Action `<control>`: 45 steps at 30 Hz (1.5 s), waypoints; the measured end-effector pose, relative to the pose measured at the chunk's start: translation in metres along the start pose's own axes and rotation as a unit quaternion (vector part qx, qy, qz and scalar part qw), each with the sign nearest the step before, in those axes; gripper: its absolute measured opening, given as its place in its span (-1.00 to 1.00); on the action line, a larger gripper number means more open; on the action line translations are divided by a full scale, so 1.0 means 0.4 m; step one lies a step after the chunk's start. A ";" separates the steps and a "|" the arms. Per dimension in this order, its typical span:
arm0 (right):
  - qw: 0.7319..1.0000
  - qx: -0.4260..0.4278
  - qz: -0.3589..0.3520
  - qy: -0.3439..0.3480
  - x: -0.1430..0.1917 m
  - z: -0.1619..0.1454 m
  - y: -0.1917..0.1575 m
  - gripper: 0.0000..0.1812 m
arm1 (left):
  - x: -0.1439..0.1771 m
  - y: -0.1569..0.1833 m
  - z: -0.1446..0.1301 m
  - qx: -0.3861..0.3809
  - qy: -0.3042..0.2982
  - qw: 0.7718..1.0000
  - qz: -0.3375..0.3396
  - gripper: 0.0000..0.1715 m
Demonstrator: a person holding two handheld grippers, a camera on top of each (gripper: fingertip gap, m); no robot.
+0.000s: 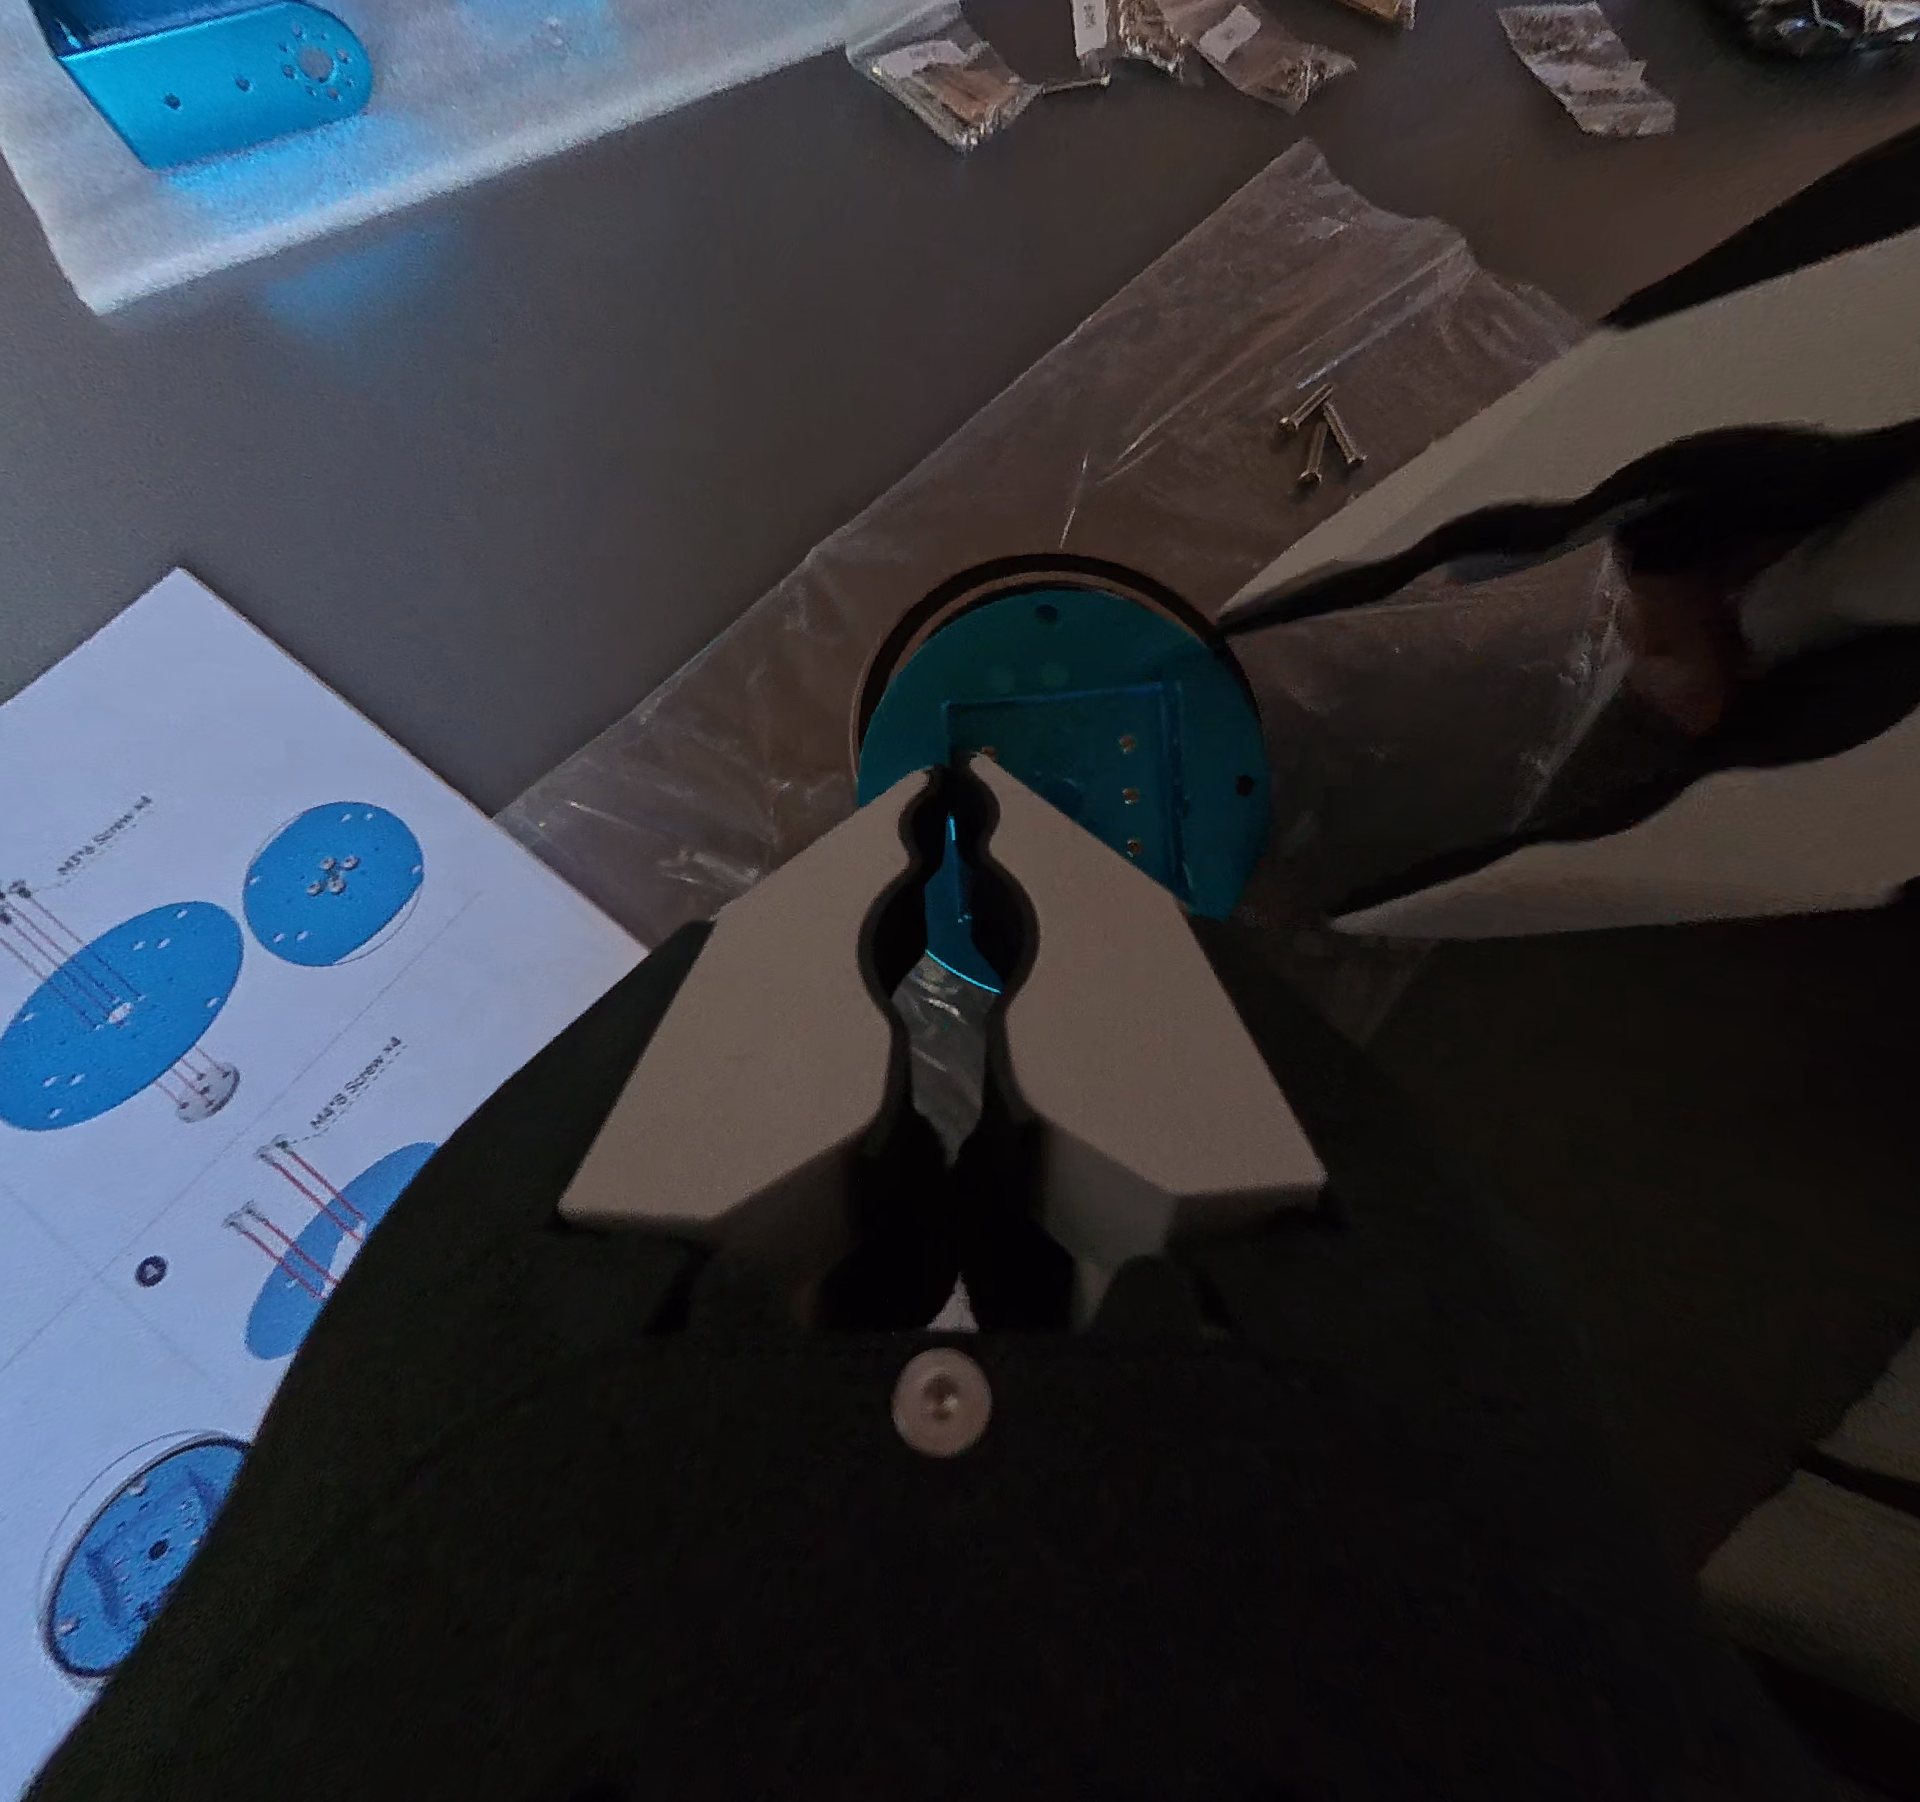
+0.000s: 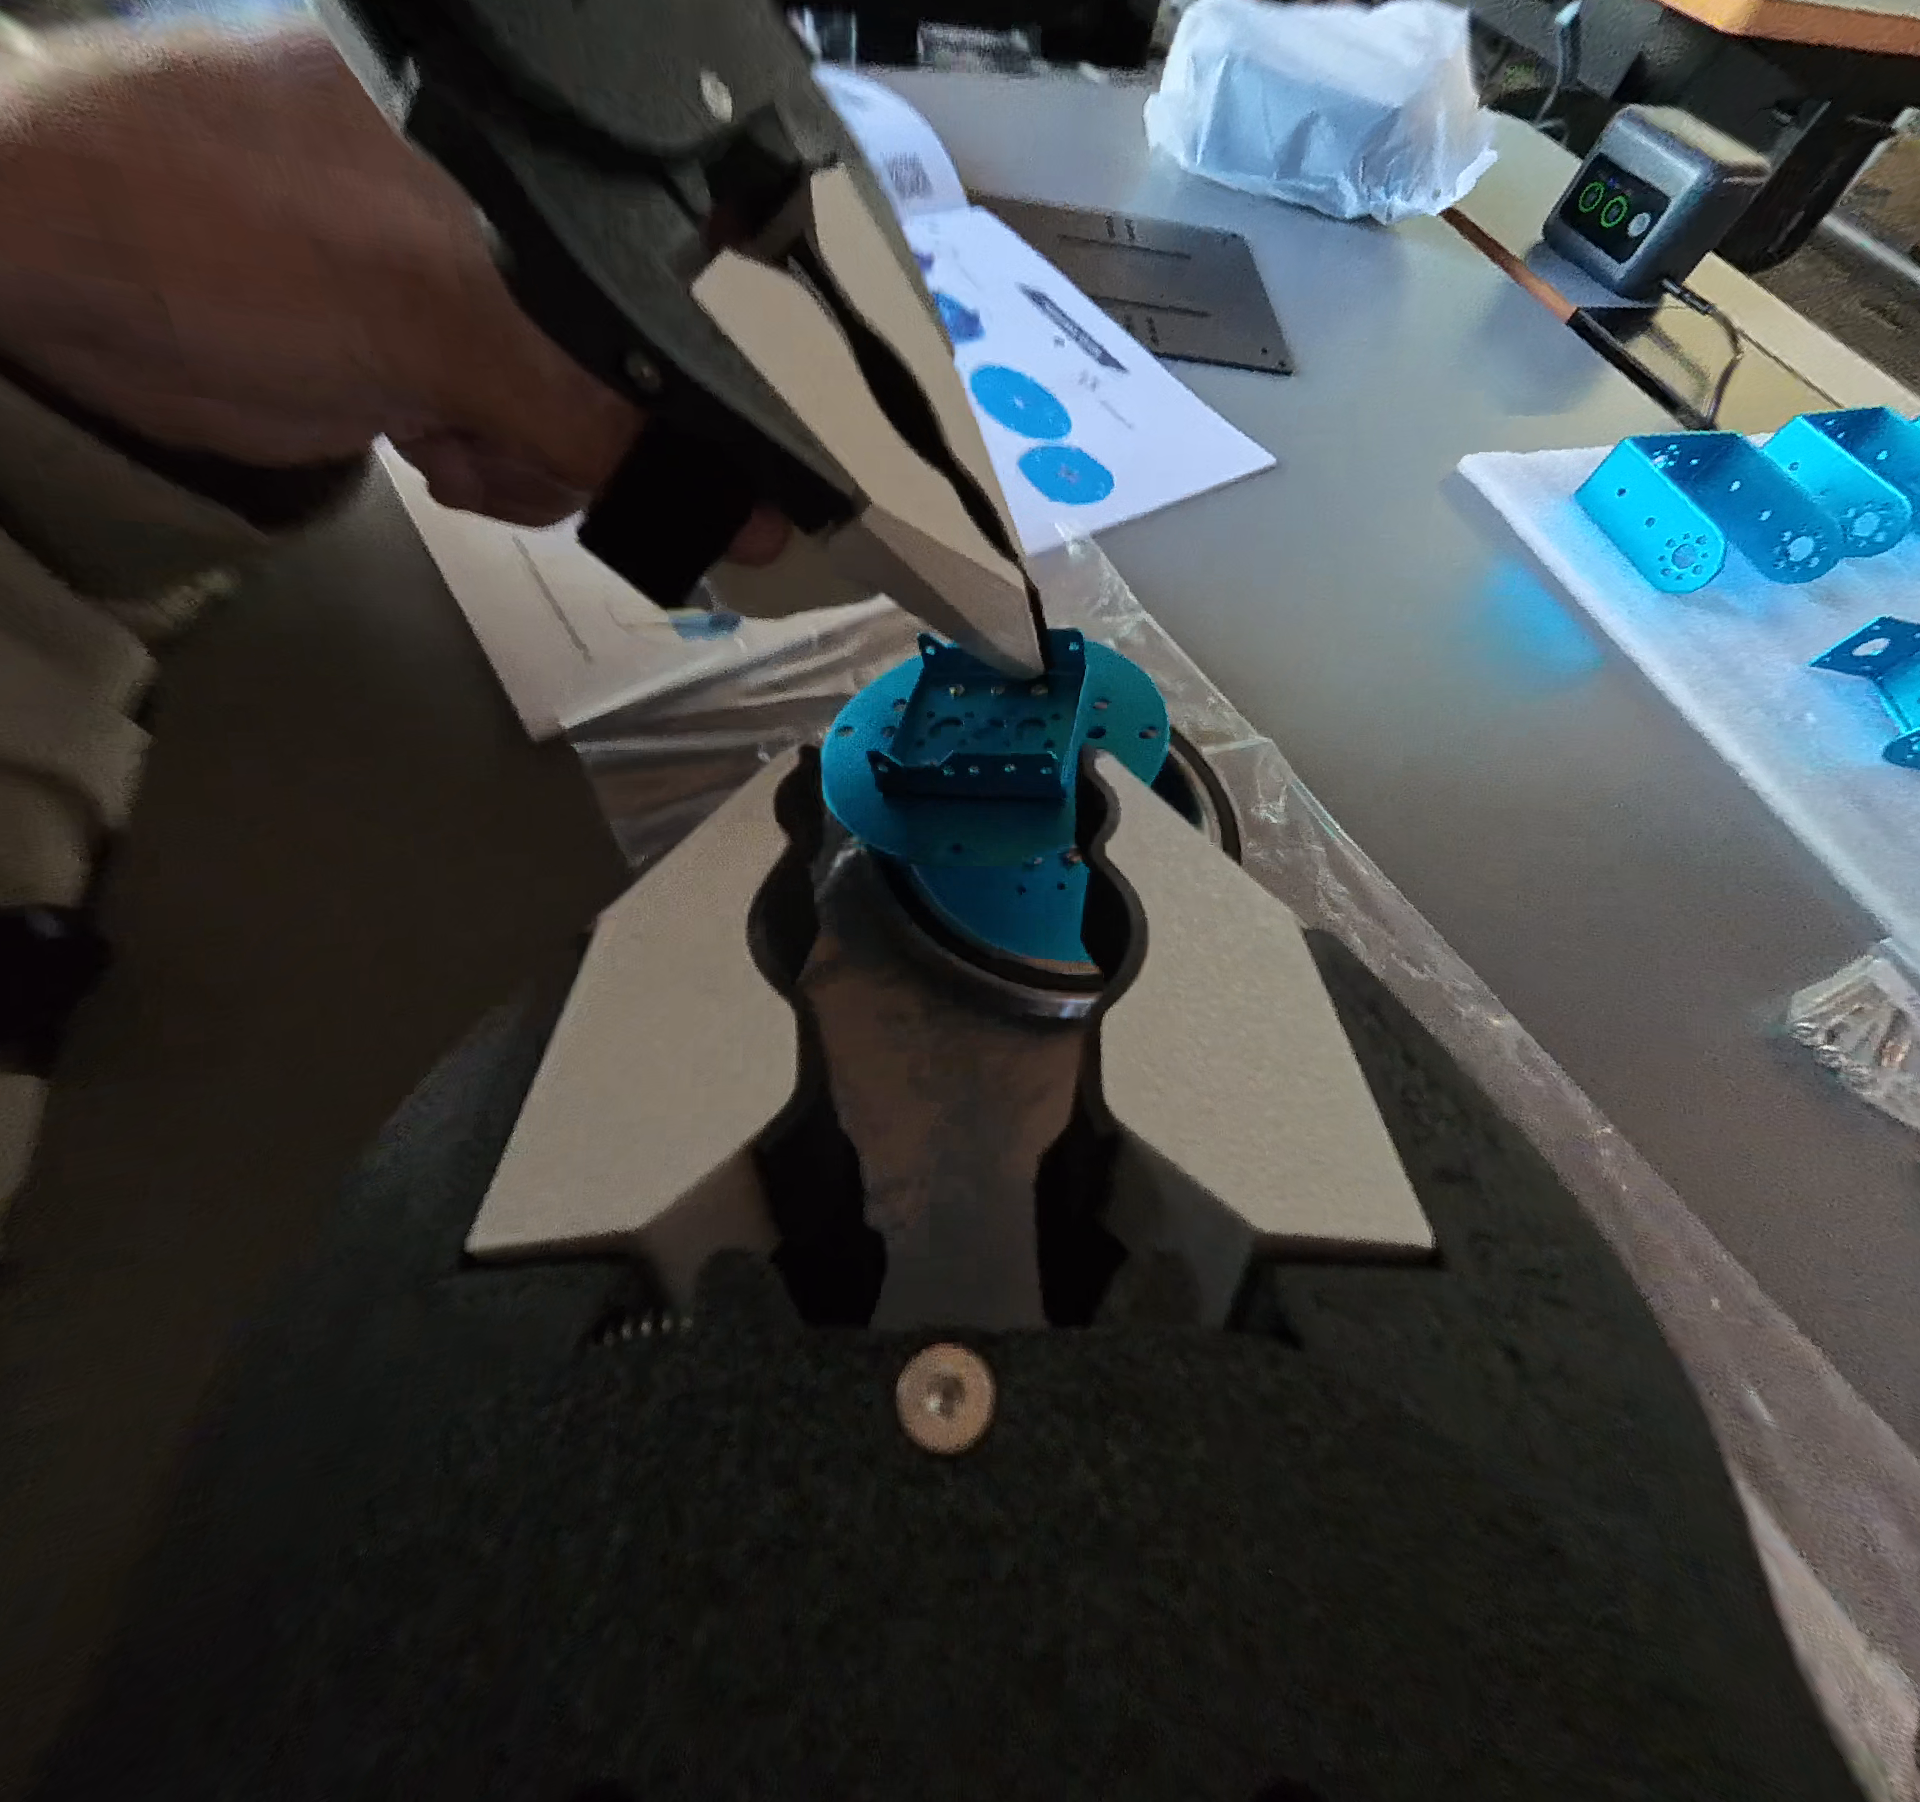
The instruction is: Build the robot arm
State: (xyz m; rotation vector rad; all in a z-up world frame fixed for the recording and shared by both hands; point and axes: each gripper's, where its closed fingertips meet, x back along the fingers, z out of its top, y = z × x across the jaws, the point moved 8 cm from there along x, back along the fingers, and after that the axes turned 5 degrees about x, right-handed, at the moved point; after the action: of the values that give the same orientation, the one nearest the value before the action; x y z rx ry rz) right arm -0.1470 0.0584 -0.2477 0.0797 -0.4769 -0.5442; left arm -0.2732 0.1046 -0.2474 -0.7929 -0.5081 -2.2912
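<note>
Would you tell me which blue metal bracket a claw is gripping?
The square blue perforated bracket on the round blue disc, pinched by the left claw; the rounded ones lie untouched on white foam.

My grey table (image 1: 540, 381) carries a printed sheet (image 1: 156, 973), clear plastic film (image 1: 1226, 381), white foam mat (image 1: 499, 90) and screw bags (image 1: 1143, 17).

The left gripper (image 1: 956, 773) pinches a wall of the blue bracket (image 1: 1081, 765) on the disc (image 1: 1039, 656), beside the wider-spread right gripper (image 1: 1278, 765).

Matt blue metal disc (image 2: 1117, 703), crinkly clear plastic sheet (image 1: 1299, 318), paper manual (image 1: 208, 921).
</note>
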 end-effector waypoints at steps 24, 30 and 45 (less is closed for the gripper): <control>0.937 0.036 0.106 -0.331 0.074 -0.137 0.258 -0.91 | 0.054 0.005 -0.003 0.012 0.024 1.000 0.013 -1.00; 0.947 0.031 0.099 -0.305 0.074 -0.137 0.268 -0.97 | 0.052 0.013 -0.001 0.019 0.035 0.999 -0.017 -1.00; 0.985 0.055 0.121 0.109 0.029 0.061 0.105 -0.98 | 0.074 0.066 0.013 -0.015 0.050 0.998 -0.046 -1.00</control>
State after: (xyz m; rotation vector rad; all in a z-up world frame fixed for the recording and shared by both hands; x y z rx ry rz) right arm -0.1294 0.0896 -0.2130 0.1836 -0.2972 -0.2667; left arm -0.2709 0.0753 -0.2202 -0.6781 -0.4741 -2.4156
